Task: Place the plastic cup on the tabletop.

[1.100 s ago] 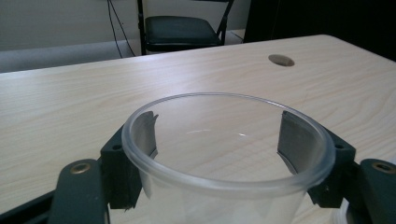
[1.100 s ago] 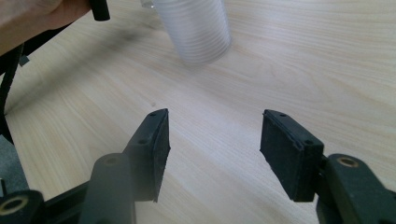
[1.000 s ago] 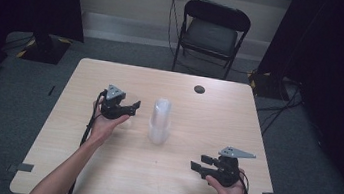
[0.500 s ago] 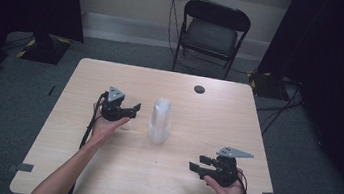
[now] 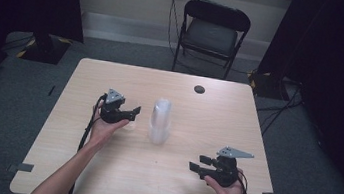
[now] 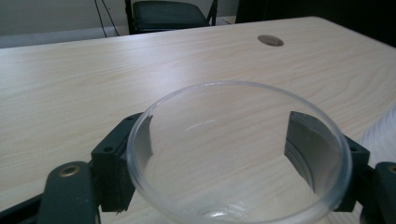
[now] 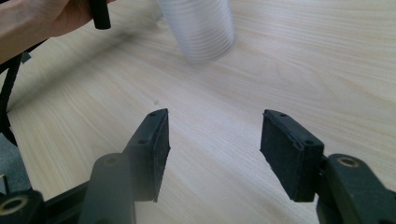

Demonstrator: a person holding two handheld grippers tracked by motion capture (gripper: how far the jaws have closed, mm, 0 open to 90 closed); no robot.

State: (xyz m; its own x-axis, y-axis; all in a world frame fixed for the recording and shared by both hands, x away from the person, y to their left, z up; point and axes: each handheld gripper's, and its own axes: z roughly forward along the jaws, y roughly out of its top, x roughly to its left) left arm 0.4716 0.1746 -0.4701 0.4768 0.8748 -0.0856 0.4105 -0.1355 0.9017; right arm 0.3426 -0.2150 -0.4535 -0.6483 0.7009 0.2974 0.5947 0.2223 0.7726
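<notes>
One clear cup point(image 6: 238, 154) stands upright, mouth up, between left gripper point(image 6: 219, 158) jaws

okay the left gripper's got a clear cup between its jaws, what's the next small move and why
Probably set it down: the left gripper has a jaw on each side of the clear cup, beside the stack of cups, with bare table nearby. The right gripper waits open.
</notes>
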